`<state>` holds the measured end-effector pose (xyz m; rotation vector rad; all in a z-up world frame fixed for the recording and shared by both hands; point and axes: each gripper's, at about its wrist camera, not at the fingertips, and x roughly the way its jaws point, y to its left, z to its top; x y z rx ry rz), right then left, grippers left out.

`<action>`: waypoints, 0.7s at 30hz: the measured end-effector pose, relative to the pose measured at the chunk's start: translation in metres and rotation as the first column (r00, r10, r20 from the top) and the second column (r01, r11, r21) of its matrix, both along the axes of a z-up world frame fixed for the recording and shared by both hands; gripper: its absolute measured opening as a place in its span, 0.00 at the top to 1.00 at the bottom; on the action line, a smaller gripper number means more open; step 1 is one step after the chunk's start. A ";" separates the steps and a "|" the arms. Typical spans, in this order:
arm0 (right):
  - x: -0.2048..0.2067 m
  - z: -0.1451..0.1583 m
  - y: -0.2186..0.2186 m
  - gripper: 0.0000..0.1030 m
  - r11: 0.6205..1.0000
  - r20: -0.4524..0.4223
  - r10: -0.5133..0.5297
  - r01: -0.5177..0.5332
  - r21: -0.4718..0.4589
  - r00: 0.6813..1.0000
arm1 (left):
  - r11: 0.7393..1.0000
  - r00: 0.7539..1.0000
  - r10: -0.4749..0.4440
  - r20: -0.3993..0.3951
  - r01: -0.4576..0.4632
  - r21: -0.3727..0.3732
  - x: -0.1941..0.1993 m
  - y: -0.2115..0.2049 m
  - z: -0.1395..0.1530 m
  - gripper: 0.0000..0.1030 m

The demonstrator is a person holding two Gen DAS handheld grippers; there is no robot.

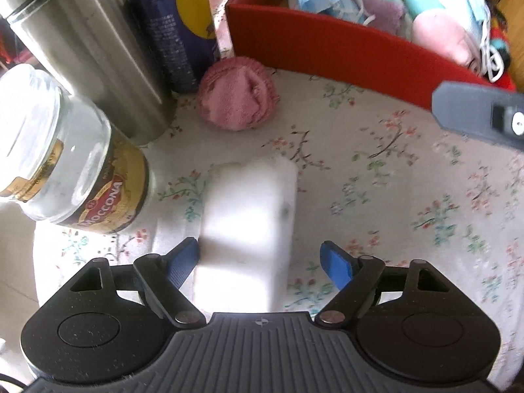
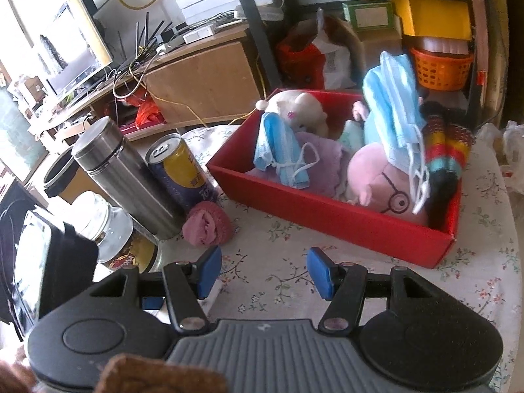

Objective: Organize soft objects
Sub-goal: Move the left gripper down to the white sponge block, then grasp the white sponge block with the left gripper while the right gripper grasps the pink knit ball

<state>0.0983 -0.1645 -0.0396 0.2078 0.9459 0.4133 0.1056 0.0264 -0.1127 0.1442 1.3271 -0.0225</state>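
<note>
A white sponge block (image 1: 249, 216) lies on the floral tablecloth between the open fingers of my left gripper (image 1: 262, 258); its left pad (image 1: 183, 262) touches the block, its right pad (image 1: 337, 265) stands apart. A rolled pink cloth (image 1: 237, 93) lies beyond, by the can; it also shows in the right wrist view (image 2: 206, 224). The red box (image 1: 327, 46) (image 2: 327, 216) holds face masks, plush toys and cloths. My right gripper (image 2: 262, 270) is open and empty above the cloth, in front of the box.
A steel flask (image 1: 85, 42) (image 2: 131, 177), a drink can (image 1: 177, 29) (image 2: 183, 170) and a Moccona glass jar (image 1: 65, 150) (image 2: 114, 235) stand at the left. The table's edge runs at the right (image 2: 511, 229). Shelves and clutter lie behind.
</note>
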 end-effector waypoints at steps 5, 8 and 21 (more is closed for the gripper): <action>0.008 -0.006 0.014 0.72 1.000 -0.002 0.029 -0.029 0.002 1.000 | 0.999 0.999 0.023 -0.030 -0.024 -0.040 -0.002 0.013 -0.006 0.31; 0.014 -0.010 0.024 0.72 0.999 -0.003 0.046 -0.046 -0.004 0.999 | 0.999 1.000 0.015 -0.021 -0.016 -0.036 -0.005 0.015 -0.007 0.35; 0.057 -0.043 0.076 0.72 0.996 -0.084 0.086 -0.088 -0.031 0.993 | 0.998 1.000 -0.006 -0.023 0.005 -0.068 -0.018 0.042 0.002 0.69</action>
